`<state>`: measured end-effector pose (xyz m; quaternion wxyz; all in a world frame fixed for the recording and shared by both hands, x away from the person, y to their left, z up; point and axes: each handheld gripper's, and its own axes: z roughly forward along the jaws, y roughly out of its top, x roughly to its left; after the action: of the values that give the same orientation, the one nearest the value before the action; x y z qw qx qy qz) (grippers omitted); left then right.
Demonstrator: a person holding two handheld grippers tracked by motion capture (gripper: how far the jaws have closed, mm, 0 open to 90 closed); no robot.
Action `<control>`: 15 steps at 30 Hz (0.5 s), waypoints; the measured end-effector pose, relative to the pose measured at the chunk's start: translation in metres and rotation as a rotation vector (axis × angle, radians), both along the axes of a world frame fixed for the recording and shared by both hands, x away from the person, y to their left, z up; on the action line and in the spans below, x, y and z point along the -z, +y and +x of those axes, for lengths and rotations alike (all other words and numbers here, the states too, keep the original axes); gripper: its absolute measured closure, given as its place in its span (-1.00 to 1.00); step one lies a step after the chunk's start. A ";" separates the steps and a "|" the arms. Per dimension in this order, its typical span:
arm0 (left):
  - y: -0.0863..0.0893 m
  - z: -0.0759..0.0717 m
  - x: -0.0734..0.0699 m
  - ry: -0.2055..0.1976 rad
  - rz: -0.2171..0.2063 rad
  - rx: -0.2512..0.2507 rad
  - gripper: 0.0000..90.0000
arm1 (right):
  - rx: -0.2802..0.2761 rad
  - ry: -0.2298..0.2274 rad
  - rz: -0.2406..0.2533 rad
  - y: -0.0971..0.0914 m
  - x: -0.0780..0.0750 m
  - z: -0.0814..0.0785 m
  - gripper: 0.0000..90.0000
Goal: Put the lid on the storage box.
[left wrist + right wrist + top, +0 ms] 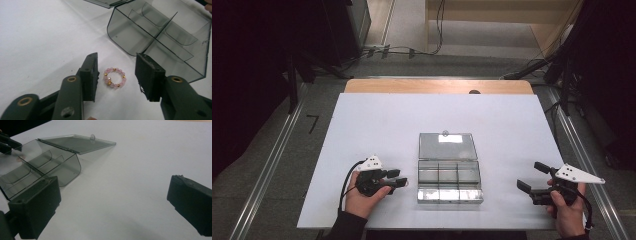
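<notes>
The white tabletop [377, 115] takes up most of what I see from the high view, with a strip of bare wood along its far edge. Near its middle sits the clear compartment box [448, 180], its lid [447, 146] swung open and lying flat on the far side; thin dividers split the tray into small cells.

My right claw [529, 177] is well off to the right of the box, jaws spread wide with nothing between them. In the right gripper view I see bare white surface in the gap and the box off to the left.

My left claw [399, 179] is just beside the box's left end, low to the tabletop. In the left gripper view its jaws stand partly apart around the bead ring [114, 77], a small loop of pink beads with gold spacers lying flat on the tabletop just outside the box's rounded corner. The left-hand jaw is close against the ring; the other is clearly apart from it, so nothing is gripped yet.
</notes>
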<state>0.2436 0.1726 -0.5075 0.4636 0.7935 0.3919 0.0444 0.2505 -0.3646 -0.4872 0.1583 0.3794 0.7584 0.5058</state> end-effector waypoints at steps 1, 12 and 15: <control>0.000 0.000 0.000 0.003 0.005 -0.003 0.25 | 0.002 0.000 -0.002 -0.001 0.001 0.000 -1.00; -0.002 0.001 0.001 0.008 0.046 -0.004 0.48 | 0.009 0.010 -0.020 -0.004 0.003 -0.002 -1.00; -0.003 0.000 0.001 0.002 0.055 -0.029 0.49 | 0.009 0.011 -0.021 -0.004 0.004 -0.002 -1.00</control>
<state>0.2441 0.1696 -0.5087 0.4405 0.8003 0.4022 0.0612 0.2487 -0.3687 -0.4911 0.1604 0.3836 0.7629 0.4950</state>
